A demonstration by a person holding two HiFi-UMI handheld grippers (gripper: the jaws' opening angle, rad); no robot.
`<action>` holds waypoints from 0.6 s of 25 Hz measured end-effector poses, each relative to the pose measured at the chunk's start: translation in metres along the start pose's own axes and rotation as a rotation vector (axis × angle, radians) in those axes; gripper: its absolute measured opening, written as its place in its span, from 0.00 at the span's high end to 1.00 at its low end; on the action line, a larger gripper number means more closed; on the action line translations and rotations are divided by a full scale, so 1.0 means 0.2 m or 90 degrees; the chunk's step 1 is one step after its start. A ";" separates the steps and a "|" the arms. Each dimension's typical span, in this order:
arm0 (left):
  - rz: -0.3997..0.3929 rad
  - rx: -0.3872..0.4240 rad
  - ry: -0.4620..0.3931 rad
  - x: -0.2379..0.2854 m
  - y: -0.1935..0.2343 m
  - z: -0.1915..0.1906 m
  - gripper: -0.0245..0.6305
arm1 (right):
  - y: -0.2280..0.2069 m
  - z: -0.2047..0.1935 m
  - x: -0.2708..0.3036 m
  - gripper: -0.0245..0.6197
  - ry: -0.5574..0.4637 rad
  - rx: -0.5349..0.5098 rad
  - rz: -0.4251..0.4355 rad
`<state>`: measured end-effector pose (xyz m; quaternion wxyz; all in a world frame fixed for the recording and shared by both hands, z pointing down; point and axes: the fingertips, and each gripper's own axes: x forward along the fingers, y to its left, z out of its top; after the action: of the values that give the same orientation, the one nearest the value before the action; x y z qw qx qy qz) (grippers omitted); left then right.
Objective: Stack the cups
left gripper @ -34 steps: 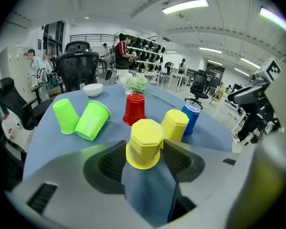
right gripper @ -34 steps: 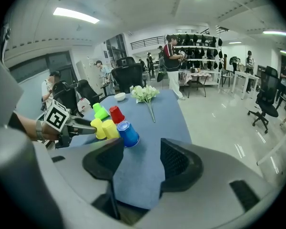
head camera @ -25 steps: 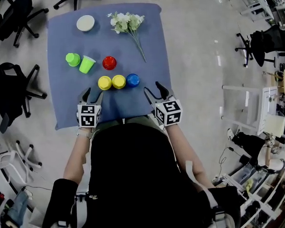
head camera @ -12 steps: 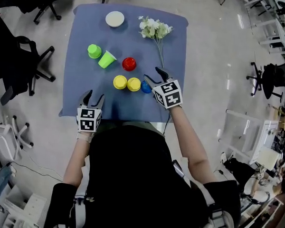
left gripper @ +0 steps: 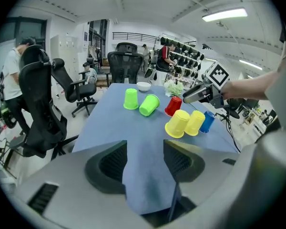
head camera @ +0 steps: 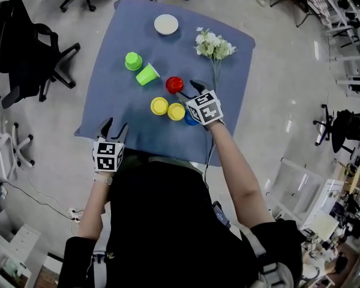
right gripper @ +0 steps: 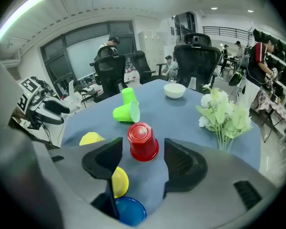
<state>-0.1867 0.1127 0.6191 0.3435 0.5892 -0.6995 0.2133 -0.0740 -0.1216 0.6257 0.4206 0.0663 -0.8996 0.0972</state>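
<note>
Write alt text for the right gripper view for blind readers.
The right gripper, jaws just opening, frames an upturned red cup without touching it. A yellow cup and blue cup sit nearer; green cups, bowl and flowers beyond.

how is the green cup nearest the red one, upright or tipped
Tipped: the green cup lies on its side, its open mouth facing sideways.

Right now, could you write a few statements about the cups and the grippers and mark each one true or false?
1. The red cup stands upside down. True.
2. One green cup lies on its side. True.
3. The right gripper is shut on a yellow cup. False: its jaws have just been opening and grip nothing.
4. The left gripper holds a cup. False: it is open and empty.
5. Some cups are already stacked. False: none is stacked yet.
</note>
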 end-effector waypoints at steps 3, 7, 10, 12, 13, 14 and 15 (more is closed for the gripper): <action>0.017 -0.017 0.002 -0.02 0.04 -0.03 0.60 | 0.01 0.01 0.09 0.54 0.017 -0.007 0.015; 0.030 -0.035 0.004 -0.04 0.07 -0.07 0.60 | 0.01 0.00 0.17 0.54 0.040 -0.013 0.018; 0.031 -0.040 0.004 -0.05 0.07 -0.08 0.60 | 0.01 0.00 0.21 0.55 0.049 -0.026 0.014; 0.031 -0.041 0.004 -0.05 0.08 -0.08 0.60 | 0.02 0.00 0.21 0.59 0.050 -0.031 0.012; 0.032 -0.041 0.004 -0.05 0.08 -0.09 0.60 | 0.02 0.01 0.21 0.60 0.049 -0.032 0.012; 0.032 -0.041 0.003 -0.05 0.08 -0.09 0.60 | 0.02 0.02 0.20 0.60 0.046 -0.033 0.012; 0.031 -0.041 0.002 -0.05 0.08 -0.09 0.60 | 0.03 0.02 0.20 0.60 0.042 -0.034 0.012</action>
<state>-0.1978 0.1357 0.6248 0.3580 0.5602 -0.7197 0.2000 -0.1036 -0.1192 0.6521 0.4510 0.0437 -0.8879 0.0795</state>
